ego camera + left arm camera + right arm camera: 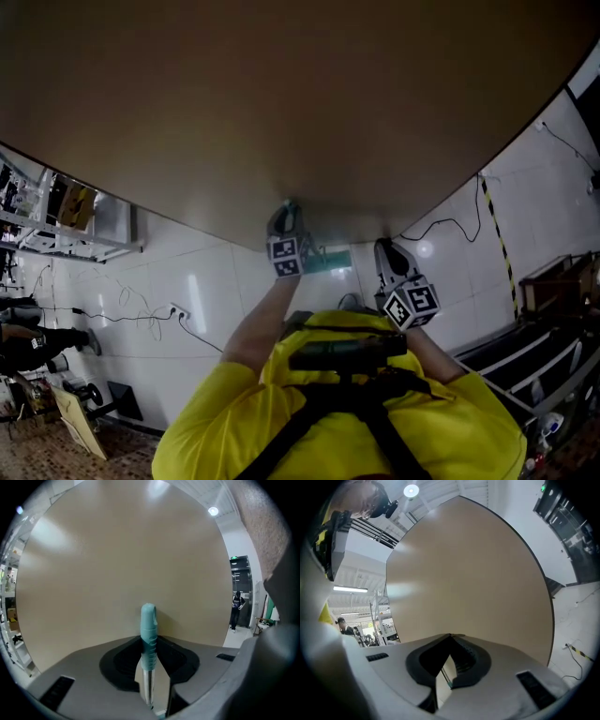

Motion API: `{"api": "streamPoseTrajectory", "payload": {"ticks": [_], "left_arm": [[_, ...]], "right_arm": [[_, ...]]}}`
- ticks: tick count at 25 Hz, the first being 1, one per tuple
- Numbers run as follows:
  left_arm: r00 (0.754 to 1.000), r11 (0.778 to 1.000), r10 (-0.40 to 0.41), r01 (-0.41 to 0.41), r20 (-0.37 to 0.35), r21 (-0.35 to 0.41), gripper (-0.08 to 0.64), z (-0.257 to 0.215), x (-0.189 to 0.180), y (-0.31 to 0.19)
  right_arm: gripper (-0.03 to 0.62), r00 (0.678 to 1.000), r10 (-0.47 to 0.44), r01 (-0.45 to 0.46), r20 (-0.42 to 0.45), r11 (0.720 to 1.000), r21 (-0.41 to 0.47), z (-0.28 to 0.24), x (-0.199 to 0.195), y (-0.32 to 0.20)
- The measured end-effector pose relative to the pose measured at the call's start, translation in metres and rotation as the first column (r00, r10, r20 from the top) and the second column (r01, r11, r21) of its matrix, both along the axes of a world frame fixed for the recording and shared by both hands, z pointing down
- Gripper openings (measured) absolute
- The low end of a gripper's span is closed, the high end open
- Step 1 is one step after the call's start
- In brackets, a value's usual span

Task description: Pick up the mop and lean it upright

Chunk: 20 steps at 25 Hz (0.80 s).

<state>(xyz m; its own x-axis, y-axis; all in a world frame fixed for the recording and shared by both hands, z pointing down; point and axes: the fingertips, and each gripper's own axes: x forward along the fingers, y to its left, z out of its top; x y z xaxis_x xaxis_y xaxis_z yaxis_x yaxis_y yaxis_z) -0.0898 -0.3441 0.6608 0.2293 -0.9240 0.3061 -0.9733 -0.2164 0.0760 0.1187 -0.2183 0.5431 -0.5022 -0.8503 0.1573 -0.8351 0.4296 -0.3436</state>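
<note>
The mop handle [148, 625] is pinched by the left tongs [149, 645], the right tongs [450, 637] pressed together; toppling could be caused by early release.

1. Mop [148, 630]: the grip is teal plastic, ribbed, with a satin sheen.
2. Shaft [146, 686]: bare metal, polished and reflective.
3. Board [117, 559]: tan, smooth and matt, with only soft glare.
4. Left gripper [149, 641]: smooth, matt grey plastic shell; pads [123, 660] black and dull.
5. Right gripper [450, 638]: same grey plastic; its black pads [464, 656] are ridged.
6. Tiles [220, 295]: white and glossy, catching lamp reflections.
7. Shirt [225, 412]: yellow cloth, matt.
</note>
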Motion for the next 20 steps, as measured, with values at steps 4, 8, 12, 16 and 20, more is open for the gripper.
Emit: {"api": "streamPoseTrajectory", "payload": {"ticks": [4,8,12,16,20], "left_arm": [[1.0,1.0,-0.015,0.015,0.001,0.004,0.104,0.001,0.002,0.002],[1.0,1.0,0.018,-0.018,-0.003,-0.006,0.194,-0.006,0.006,0.01],[0.996,0.998,0.01,-0.004,-0.087,0.07,0.206,-0.068,-0.009,0.052],[0.993,0.979,0.024,0.0,-0.117,0.204,0.054,-0.139,-0.031,0.104],[0.992,0.971,-0.015,0.043,-0.122,0.233,0.0,-0.167,-0.053,0.15]], "right_arm": [[0.006,1.0,-0.009,0.009,0.009,1.0,-0.003,0.001,0.0,-0.005],[0.006,1.0,-0.025,0.025,0.008,1.0,-0.004,0.0,-0.005,-0.009],[0.005,0.999,-0.032,0.032,0.009,0.999,0.006,-0.003,-0.005,-0.013],[0.006,0.999,-0.036,0.036,0.013,0.999,0.009,0.0,0.003,-0.019],[0.005,0.998,-0.057,0.056,0.008,0.998,0.034,-0.007,-0.005,-0.023]]}}
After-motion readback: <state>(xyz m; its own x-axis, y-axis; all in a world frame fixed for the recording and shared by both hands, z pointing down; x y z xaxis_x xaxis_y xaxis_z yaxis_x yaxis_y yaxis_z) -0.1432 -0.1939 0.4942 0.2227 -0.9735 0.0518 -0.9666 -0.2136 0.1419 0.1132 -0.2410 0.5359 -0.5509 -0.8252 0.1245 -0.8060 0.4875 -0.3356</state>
